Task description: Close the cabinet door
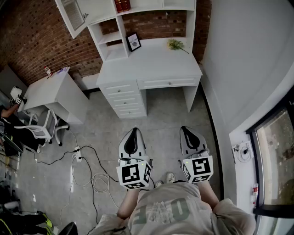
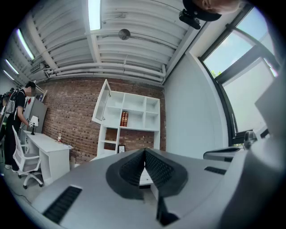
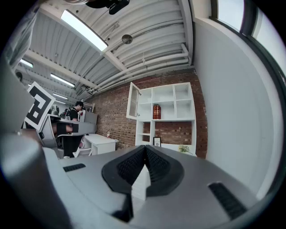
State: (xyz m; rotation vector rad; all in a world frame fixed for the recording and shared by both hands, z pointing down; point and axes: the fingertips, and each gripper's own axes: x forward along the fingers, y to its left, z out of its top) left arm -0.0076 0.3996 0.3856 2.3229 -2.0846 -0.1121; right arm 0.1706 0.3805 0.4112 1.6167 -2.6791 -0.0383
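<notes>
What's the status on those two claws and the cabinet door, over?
Left gripper and right gripper shut, empty. Cabinet door hangs open, top left of the shelves, well off. Desk stands beneath it; cables lie on the floor, left.

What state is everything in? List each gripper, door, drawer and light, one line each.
left gripper: shut, nothing between its jaws
right gripper: shut, nothing between its jaws
cabinet door: open, swung out to the left of the shelves
desk drawers: all pushed in
ceiling light: on
books: upright on the shelf
</notes>
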